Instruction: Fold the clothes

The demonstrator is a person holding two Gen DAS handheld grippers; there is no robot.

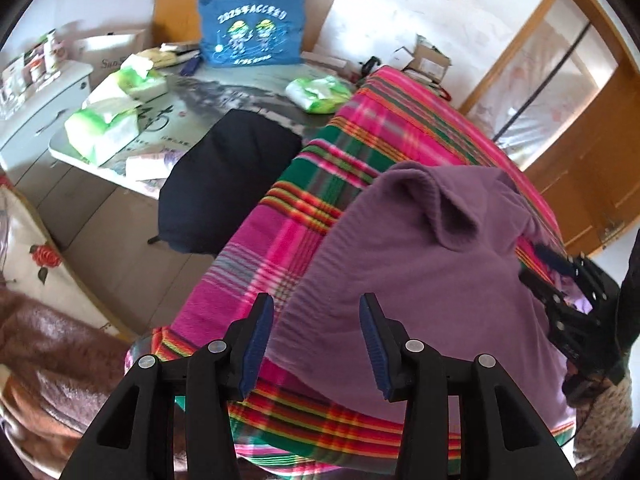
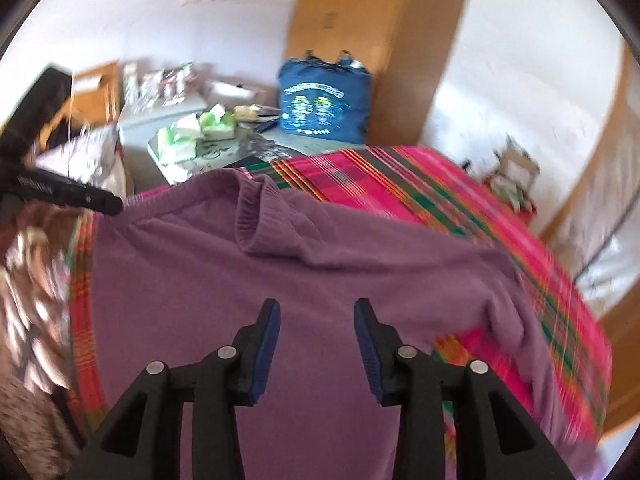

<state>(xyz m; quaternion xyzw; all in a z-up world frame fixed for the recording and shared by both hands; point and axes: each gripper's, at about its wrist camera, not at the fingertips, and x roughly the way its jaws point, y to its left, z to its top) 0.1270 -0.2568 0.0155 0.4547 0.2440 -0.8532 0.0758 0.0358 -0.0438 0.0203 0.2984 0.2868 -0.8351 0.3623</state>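
Note:
A purple knit sweater (image 1: 420, 264) lies spread on a pink, green and red plaid blanket (image 1: 280, 240), its collar pointing away from me. My left gripper (image 1: 316, 312) is open and empty, hovering over the sweater's left edge. My right gripper (image 2: 316, 316) is open and empty above the middle of the sweater (image 2: 240, 280). The right gripper also shows at the right edge of the left wrist view (image 1: 568, 304), by the sweater's right side. The left gripper shows in the right wrist view (image 2: 80, 200), near the sweater's far left corner.
Beyond the blanket stand a dark blue garment (image 1: 228, 180), green and white tissue packs (image 1: 108, 128), a blue printed bag (image 1: 252, 32) and cardboard boxes (image 1: 428, 60). A wooden door (image 1: 580, 120) is on the right. A floral cover (image 1: 36, 264) is on the left.

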